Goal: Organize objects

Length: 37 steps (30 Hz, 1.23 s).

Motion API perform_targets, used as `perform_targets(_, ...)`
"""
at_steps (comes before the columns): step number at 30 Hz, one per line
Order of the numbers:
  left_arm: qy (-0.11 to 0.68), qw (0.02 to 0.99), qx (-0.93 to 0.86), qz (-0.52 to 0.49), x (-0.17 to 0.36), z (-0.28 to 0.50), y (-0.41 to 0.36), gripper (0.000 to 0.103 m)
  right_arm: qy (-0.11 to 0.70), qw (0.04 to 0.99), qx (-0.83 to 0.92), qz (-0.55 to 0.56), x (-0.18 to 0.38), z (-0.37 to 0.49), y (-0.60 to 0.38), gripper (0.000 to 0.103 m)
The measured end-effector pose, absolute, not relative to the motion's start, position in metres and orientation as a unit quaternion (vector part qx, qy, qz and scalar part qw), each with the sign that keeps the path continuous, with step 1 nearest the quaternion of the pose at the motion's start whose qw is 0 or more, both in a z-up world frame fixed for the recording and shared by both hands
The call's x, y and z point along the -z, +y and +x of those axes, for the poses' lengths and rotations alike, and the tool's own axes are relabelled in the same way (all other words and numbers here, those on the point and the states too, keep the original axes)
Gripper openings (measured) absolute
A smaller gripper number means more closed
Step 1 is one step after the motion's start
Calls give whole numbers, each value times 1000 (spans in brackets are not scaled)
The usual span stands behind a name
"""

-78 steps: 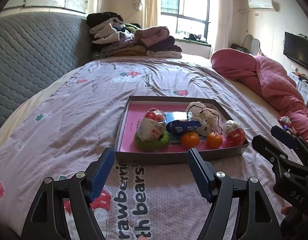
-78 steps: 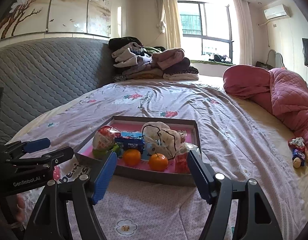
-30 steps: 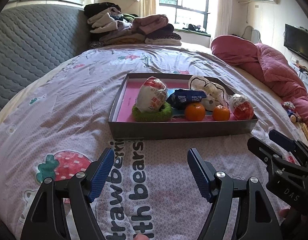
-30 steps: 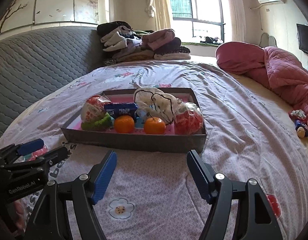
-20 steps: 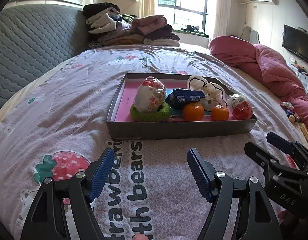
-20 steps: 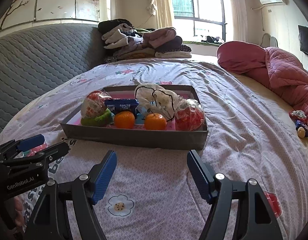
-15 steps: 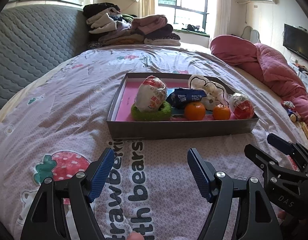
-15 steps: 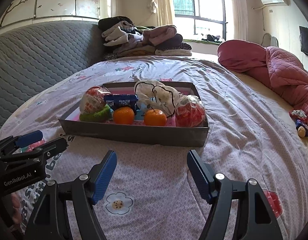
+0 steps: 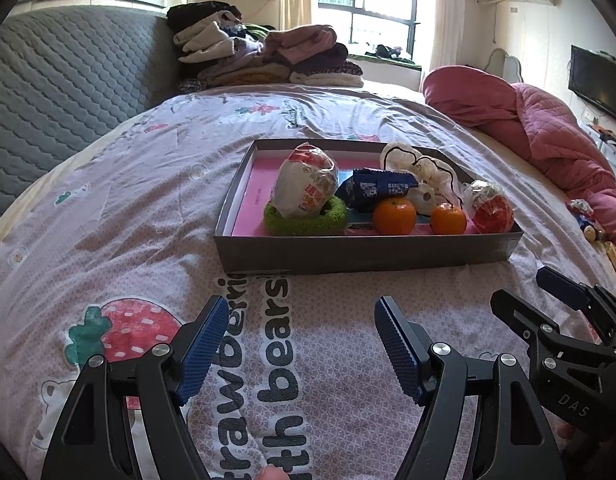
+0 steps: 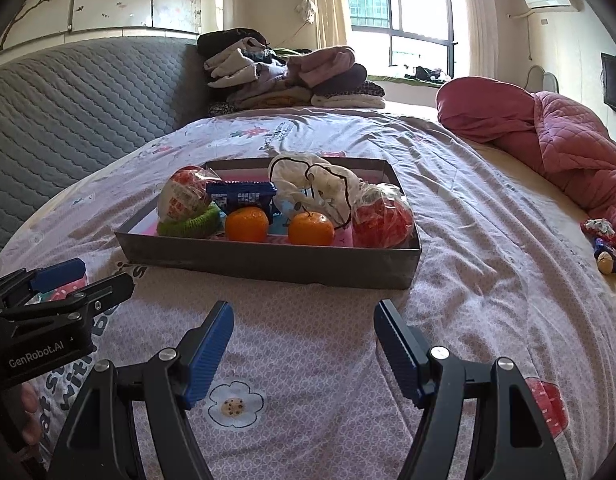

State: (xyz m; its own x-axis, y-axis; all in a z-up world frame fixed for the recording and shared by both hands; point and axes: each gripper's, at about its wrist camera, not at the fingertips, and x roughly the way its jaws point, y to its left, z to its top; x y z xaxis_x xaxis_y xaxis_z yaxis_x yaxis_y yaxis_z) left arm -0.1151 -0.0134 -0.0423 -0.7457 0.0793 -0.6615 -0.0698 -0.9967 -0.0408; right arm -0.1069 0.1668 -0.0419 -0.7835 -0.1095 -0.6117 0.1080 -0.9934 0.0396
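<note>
Both hand-held grippers, left and right, gape empty; tray wall hides oranges' undersides (wrapper text unreadable).

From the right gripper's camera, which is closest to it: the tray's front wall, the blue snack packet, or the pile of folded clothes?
1. Tray's front wall, just ahead of the right gripper.
2. Blue snack packet, inside the tray, behind the oranges.
3. Folded clothes, far end of the bed.

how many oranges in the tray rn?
2. Both sit along the near wall of the tray: the left orange in front of the blue packet, the right orange beside the red-wrapped bundle. More could hide behind the bags.
</note>
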Motion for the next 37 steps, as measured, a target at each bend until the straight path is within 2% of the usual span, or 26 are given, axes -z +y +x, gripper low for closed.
perform_targets(37,8,44,-936,-349,44,-113,-7,77,-1,55,941,333,47,-108,168,72)
